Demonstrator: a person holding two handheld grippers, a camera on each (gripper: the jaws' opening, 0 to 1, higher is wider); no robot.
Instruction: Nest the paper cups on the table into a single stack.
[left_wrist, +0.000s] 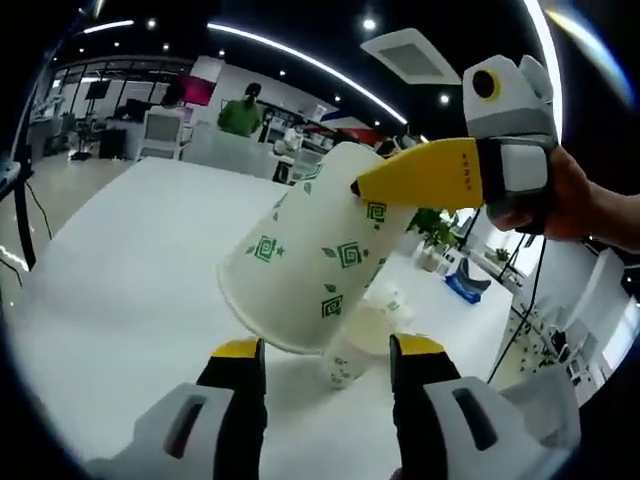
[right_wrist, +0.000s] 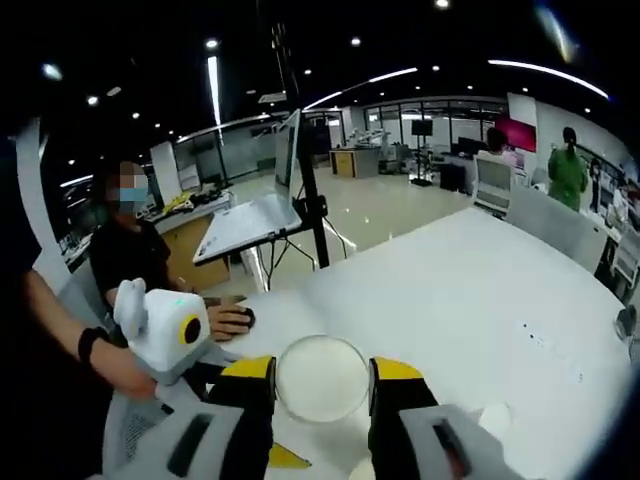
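A white paper cup with green square-spiral prints (left_wrist: 305, 265) hangs tilted over the white table (left_wrist: 130, 260), its mouth toward the lower left. My right gripper (right_wrist: 322, 375) is shut on this cup's base (right_wrist: 320, 378), and one yellow finger (left_wrist: 425, 175) lies along its side. Just below and behind the tilted cup, a smaller-looking paper cup (left_wrist: 360, 340) stands upright on the table. My left gripper (left_wrist: 327, 350) is open, its jaws wider than the standing cup and not touching it. The left gripper's white body (right_wrist: 165, 330) sits at the lower left in the right gripper view.
A laptop on a tripod stand (right_wrist: 250, 225) is beyond the table's edge, beside a seated person (right_wrist: 130, 255) whose hand (right_wrist: 230, 320) rests on the table. Broad bare tabletop (right_wrist: 480, 290) stretches away. Potted plants (left_wrist: 435, 225) and desks lie further off.
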